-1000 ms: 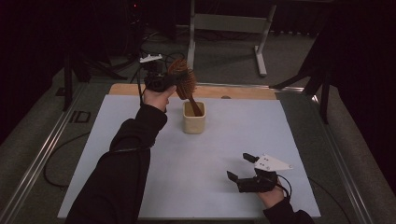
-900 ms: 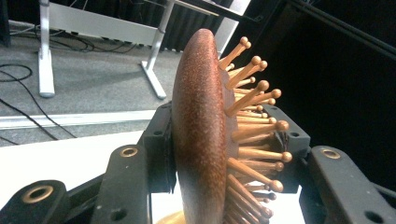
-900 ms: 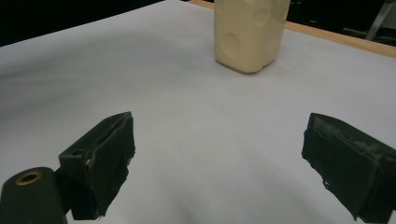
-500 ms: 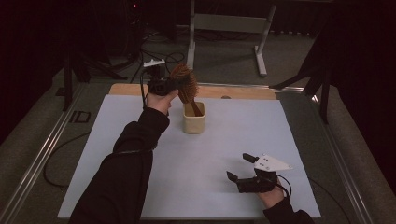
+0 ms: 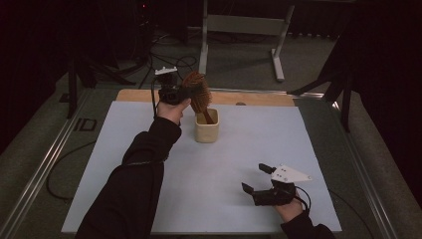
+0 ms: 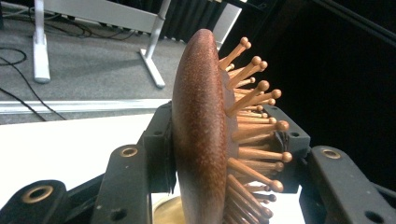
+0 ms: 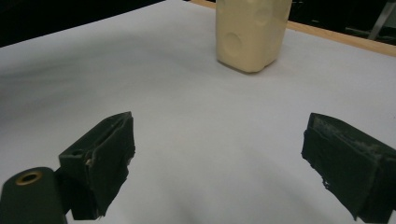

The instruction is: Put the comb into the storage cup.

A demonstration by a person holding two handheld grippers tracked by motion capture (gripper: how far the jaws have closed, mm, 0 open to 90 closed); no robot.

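The left gripper (image 5: 185, 92) is clamped across the head of a wooden hairbrush (image 5: 197, 94), held upright with its handle reaching down into a cream cup (image 5: 206, 131) near the table's (image 5: 124, 164) far edge. To do this well, keep the brush vertical and centred over the cup. The right gripper (image 5: 255, 180) rests open and empty, well apart.

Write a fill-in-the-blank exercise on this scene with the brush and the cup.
1. The left gripper is shut on the wooden ____.
2. The hairbrush stands with its handle inside the cream ____.
3. The fingers of the right gripper stand ____, with nothing between them.
4. The cup stands on a ____ mat.

Missing words: hairbrush; cup; open; white
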